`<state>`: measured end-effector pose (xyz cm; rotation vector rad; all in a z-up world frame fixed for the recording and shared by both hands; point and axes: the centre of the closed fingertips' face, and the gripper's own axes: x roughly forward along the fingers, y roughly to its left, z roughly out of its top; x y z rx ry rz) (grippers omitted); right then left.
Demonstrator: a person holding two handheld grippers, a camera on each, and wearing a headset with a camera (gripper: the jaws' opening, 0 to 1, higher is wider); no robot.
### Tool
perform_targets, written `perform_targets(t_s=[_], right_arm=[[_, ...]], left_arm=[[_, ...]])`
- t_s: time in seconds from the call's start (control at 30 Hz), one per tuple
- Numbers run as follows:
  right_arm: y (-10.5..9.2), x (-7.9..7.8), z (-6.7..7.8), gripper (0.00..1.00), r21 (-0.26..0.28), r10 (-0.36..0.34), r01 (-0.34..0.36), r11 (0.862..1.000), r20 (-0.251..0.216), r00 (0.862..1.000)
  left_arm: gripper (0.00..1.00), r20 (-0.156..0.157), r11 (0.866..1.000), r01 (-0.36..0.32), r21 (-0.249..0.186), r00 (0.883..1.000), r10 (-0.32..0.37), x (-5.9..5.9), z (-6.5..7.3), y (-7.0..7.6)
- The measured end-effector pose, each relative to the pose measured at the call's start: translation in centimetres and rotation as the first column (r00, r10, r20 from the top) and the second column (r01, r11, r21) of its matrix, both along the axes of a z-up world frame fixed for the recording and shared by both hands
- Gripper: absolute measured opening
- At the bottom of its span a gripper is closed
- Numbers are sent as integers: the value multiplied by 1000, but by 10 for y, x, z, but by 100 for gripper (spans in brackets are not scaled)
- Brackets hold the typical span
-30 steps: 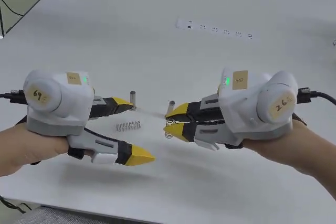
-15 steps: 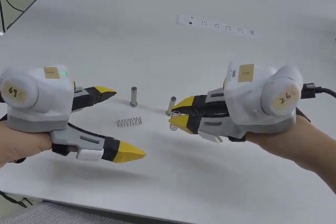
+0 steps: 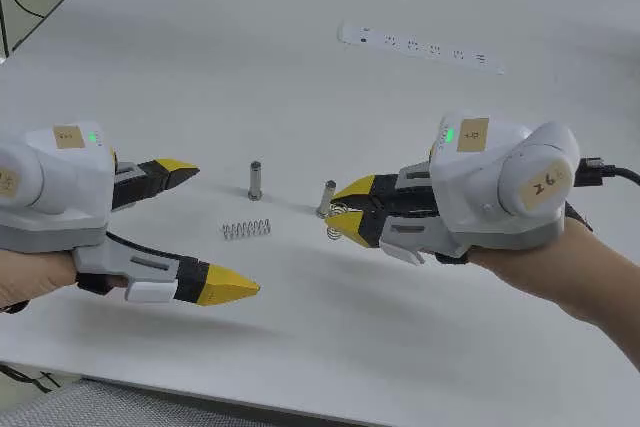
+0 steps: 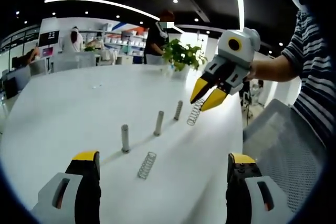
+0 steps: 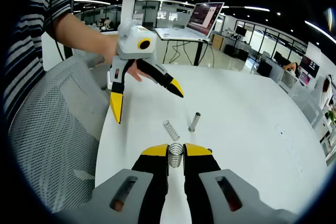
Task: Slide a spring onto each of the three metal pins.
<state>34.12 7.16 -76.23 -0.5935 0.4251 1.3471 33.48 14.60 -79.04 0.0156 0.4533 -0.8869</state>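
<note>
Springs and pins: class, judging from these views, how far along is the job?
Done: nothing clearly; the three pins look bare. In hand: the right gripper is shut on one spring near the pins. Left: seat it, then the loose spring lying before the open left gripper.

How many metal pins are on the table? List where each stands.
3, in a row: near pin toward the left gripper, middle pin, far pin beside the right gripper.

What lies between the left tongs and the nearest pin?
One loose spring, lying flat on the table and touching neither. The left gripper view shows it just ahead of the open left tongs, short of the nearest pin.
</note>
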Motion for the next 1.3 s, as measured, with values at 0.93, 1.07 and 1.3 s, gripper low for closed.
perform_targets(t_s=[0.93, 1.07, 1.3], right_arm=[[-2, 68, 16, 7, 132, -242, 251, 959, -85, 967], [2, 68, 16, 7, 138, -243, 255, 957, -96, 965], [8, 66, 13, 7, 128, -231, 243, 962, -100, 968]], left_arm=[[98, -9, 999, -34, -1, 999, 34, 3, -2, 10], [98, -11, 999, -35, -1, 999, 35, 2, -2, 10], [98, -8, 999, -37, -4, 999, 37, 2, -1, 10]])
